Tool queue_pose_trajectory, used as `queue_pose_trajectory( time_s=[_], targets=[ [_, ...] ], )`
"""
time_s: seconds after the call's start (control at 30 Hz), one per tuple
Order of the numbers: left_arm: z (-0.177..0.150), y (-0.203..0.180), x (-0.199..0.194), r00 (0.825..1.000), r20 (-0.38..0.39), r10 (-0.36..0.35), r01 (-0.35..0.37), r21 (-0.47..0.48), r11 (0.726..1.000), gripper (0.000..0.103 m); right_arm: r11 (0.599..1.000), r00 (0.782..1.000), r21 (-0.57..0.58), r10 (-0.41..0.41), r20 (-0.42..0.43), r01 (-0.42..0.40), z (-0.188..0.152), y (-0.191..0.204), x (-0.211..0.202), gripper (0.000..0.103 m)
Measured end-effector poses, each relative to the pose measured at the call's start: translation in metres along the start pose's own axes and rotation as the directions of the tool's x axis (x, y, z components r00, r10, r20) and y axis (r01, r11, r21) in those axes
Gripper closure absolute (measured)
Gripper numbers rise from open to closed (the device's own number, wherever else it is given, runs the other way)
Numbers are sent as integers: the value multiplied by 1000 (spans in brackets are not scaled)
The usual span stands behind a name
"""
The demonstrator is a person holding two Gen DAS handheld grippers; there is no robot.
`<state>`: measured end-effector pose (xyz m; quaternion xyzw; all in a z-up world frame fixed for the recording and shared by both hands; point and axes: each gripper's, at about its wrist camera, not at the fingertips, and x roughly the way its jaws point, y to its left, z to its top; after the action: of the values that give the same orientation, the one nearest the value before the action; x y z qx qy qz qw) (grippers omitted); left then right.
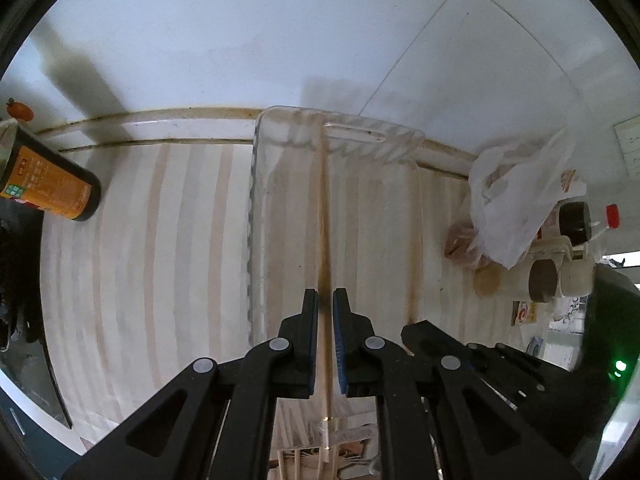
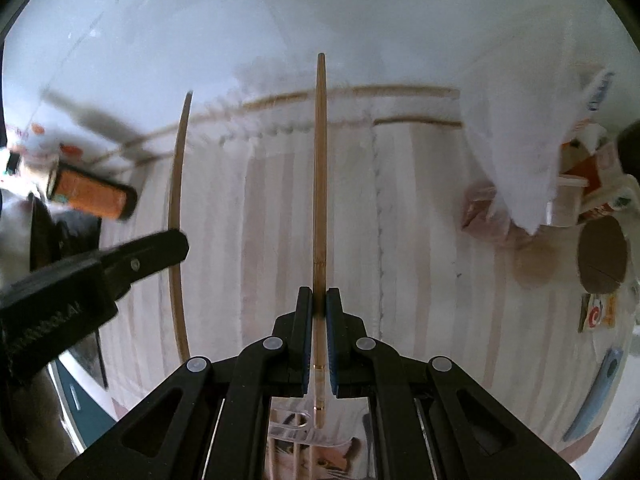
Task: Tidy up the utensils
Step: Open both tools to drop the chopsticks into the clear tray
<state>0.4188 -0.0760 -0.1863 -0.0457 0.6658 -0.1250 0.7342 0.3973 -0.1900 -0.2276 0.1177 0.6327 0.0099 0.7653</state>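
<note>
Black jaws of the left gripper (image 1: pixel 326 294) pinch a thin wooden chopstick (image 1: pixel 325 216), which runs straight ahead over a clear plastic tray (image 1: pixel 416 208) on the striped counter (image 1: pixel 160 240). Off to its left lies an orange bottle (image 1: pixel 48 184); to its right, a white plastic bag (image 1: pixel 516 196).

From the right wrist, the right gripper (image 2: pixel 319 294) clamps a second chopstick (image 2: pixel 320 160) pointing ahead. Left of it, the left gripper (image 2: pixel 176 240) carries its own stick above the counter.
</note>
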Motion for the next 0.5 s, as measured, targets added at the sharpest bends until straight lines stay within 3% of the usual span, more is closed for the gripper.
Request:
queue_pose_trajectory(
  time_s=[0.1,0.17,0.2,0.27,0.3,0.37,0.43,0.5],
  targets=[
    [-7,2,-8,997,37,65,-65,17,998,95,1000,999,-3,0,-47,0,-3,-3,7,90],
    [-13,4,-16,992,73,105,-107,25,994,87,1000,999,3,-17,-40,17,-7,-5,6,70],
    [-17,6,-21,989,91,117,-119,21,993,83,1000,999,5,-24,-36,24,-6,-5,5,68],
    [-26,11,-30,979,132,153,-156,10,988,56,999,999,12,-33,-5,33,-13,-9,-4,67],
    [-32,13,-34,973,157,172,-174,1,985,47,999,999,16,-37,5,37,-16,-10,-9,65],
    [-40,20,-41,959,198,204,-204,-21,979,21,998,998,21,-53,30,52,-22,-12,-17,57],
    [-50,25,-48,951,227,212,-210,-33,977,16,997,995,28,-75,64,73,-32,-14,-27,52],
    [-62,29,-53,944,259,206,-205,-31,978,3,996,993,38,-78,85,75,-42,-14,-36,48]
  ],
)
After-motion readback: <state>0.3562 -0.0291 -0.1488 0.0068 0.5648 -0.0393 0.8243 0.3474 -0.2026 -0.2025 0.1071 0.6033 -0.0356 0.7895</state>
